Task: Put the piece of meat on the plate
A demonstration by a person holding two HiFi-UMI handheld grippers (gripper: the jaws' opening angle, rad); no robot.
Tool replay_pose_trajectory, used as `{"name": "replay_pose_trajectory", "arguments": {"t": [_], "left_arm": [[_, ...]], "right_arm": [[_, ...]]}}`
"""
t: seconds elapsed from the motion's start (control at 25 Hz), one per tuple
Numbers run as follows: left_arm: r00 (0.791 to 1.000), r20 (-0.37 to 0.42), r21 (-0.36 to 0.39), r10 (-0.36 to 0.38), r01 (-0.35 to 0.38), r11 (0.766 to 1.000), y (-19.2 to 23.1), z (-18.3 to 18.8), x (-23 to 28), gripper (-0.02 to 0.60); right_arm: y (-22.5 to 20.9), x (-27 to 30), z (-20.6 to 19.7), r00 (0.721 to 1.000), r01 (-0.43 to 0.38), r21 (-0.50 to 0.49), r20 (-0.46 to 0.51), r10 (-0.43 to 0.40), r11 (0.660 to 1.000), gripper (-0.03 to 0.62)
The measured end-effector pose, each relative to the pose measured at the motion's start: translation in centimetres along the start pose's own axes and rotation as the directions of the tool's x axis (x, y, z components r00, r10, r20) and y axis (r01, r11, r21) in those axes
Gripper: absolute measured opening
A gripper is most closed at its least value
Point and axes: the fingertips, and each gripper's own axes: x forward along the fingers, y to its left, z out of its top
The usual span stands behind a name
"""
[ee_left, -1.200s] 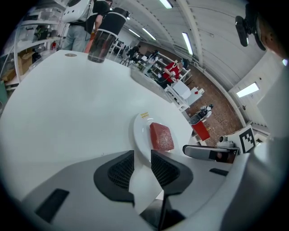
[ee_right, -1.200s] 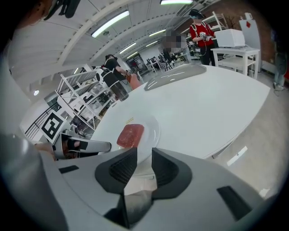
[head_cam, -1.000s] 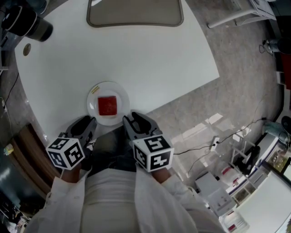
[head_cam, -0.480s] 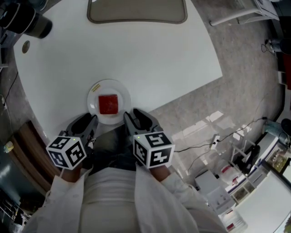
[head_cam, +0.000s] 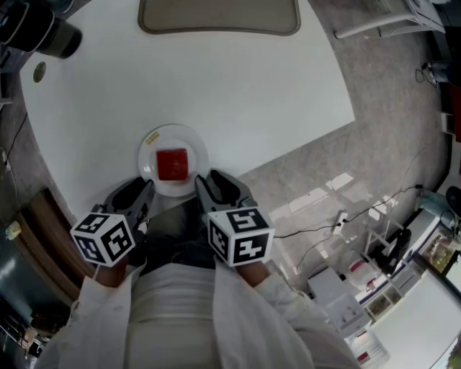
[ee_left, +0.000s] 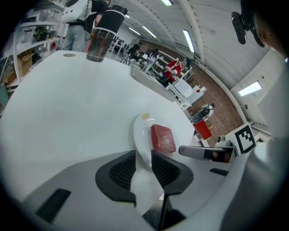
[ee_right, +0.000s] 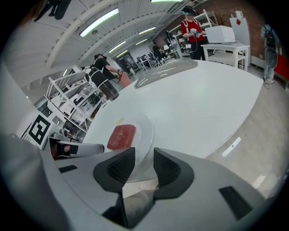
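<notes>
A square red piece of meat (head_cam: 172, 164) lies flat on a small round white plate (head_cam: 148, 155) near the front edge of the white table. My left gripper (head_cam: 137, 193) sits just short of the plate's near left rim, open and empty. Just short of the near right rim, my right gripper (head_cam: 216, 186) is open too; its jaws have just been opening, with nothing between them. In the left gripper view the meat (ee_left: 162, 138) and plate (ee_left: 141, 135) lie just beyond the gripper (ee_left: 143, 158). The right gripper view shows the meat (ee_right: 122, 136) ahead of its gripper (ee_right: 144, 155).
A beige tray (head_cam: 216, 18) sits at the table's far side. A black device (head_cam: 39, 32) stands at the far left, beside a small round disc (head_cam: 38, 70). A dark cup (ee_left: 98, 43) stands far off on the table. Cables and shelving crowd the floor at right.
Both grippers have stayed by the plate's near rim. The meat and plate have not moved.
</notes>
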Motion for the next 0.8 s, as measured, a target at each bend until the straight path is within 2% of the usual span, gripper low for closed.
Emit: {"name": "replay_pose_trajectory", "arguments": {"t": [0.16, 0.6, 0.8], "left_arm": [[1.000, -0.003, -0.017, -0.021, 0.021, 1.000, 0.0, 0.4, 0.2, 0.106], [1.000, 0.023, -0.013, -0.015, 0.015, 1.000, 0.0, 1.3, 0.2, 0.103], [1.000, 0.017, 0.021, -0.001, 0.000, 1.000, 0.0, 1.2, 0.5, 0.089]], "right_arm": [[-0.1, 0.1, 0.2, 1.000, 0.014, 0.003, -0.010, -0.014, 1.000, 0.117], [0.1, 0.3, 0.5, 0.999, 0.038, 0.016, -0.012, -0.038, 0.999, 0.107], [-0.2, 0.2, 0.5, 0.999, 0.032, 0.025, -0.002, -0.032, 0.999, 0.102]]}}
